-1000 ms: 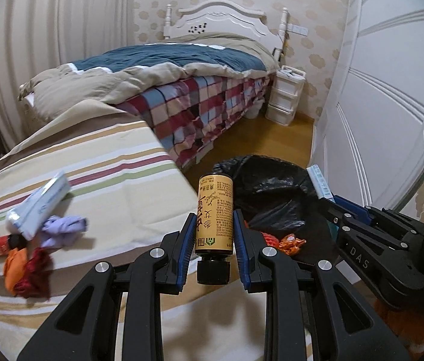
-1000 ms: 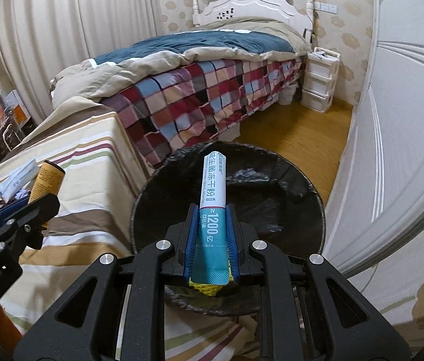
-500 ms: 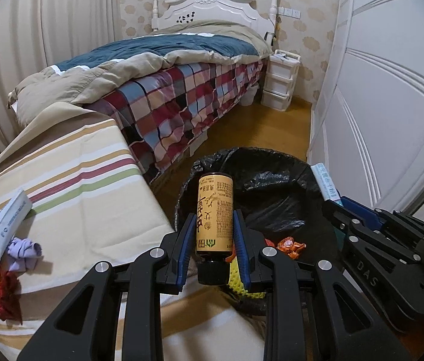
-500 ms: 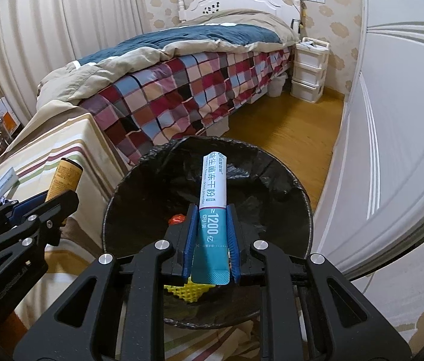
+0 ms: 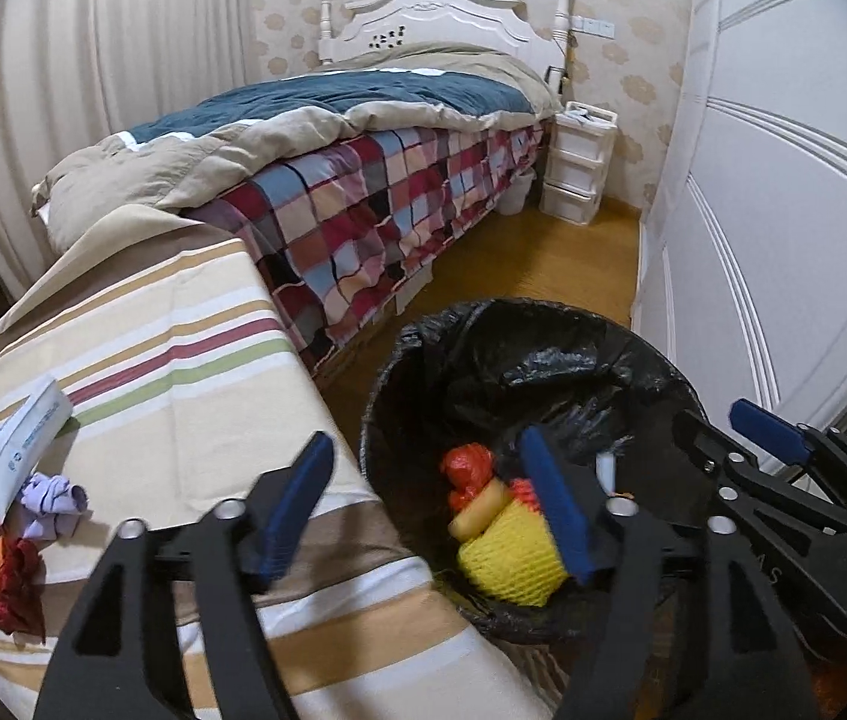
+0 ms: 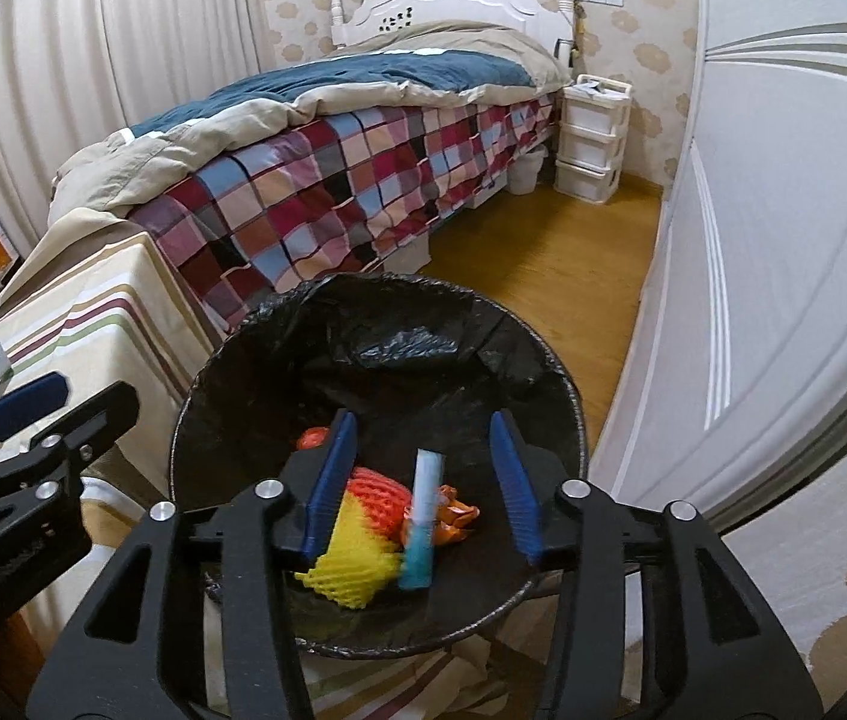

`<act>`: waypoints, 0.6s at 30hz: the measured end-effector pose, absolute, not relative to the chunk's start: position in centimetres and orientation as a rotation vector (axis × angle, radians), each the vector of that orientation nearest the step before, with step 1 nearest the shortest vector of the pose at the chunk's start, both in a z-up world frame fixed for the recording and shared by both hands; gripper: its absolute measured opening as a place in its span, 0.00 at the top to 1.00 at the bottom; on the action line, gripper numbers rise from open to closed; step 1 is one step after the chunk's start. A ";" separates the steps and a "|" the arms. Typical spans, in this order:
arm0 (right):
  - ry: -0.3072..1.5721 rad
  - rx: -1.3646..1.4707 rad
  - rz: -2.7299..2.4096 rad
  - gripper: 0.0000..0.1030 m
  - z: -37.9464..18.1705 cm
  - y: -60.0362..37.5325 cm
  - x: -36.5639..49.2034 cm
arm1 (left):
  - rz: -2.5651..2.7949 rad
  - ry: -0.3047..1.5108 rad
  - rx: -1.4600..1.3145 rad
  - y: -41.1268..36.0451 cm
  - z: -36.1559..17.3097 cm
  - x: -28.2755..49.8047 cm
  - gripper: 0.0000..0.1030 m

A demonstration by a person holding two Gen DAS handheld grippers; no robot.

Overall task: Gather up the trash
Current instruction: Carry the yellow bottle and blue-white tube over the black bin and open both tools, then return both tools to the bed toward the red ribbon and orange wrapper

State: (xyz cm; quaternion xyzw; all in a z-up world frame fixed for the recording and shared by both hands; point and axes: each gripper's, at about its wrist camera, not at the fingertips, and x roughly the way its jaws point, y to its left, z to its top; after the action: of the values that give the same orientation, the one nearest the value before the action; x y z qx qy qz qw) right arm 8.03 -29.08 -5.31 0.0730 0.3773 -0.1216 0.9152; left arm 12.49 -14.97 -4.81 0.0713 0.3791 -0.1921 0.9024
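Only the left view shows leftover trash at lower left; both grippers (jaws opening, pads touching nothing) hang over the bin

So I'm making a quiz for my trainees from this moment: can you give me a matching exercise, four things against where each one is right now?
Things:
1. yellow foam net
2. blue tube
3. purple wrapper
4. white drawer unit

Places:
A. on the striped cloth
B. on the floor beside the head of the bed
C. between the right gripper's open fingers, dropping over the bin
D. lying at the bottom of the bin

Pairs: 1-D, 2-C, 3-A, 4-B
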 end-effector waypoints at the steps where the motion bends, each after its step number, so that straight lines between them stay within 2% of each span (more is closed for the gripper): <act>1: 0.775 0.150 -0.254 0.51 -5.2 -29.1 8.0 | -0.391 0.782 0.143 -14.8 -4.8 12.5 0.28; 7: 0.765 0.141 -0.255 0.45 -4.8 -28.3 7.5 | -0.350 0.771 0.118 -12.8 -4.1 11.8 0.24; 18: 0.752 0.136 -0.171 0.39 -3.7 -24.0 6.8 | -0.237 0.735 0.108 -6.6 -2.9 9.9 0.23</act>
State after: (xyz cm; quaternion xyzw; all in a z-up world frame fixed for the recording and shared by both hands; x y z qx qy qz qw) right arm 6.81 -24.01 -3.66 0.0663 0.3663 -0.0833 0.9244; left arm 9.90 -6.56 -2.92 0.0526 0.3582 -0.1157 0.9249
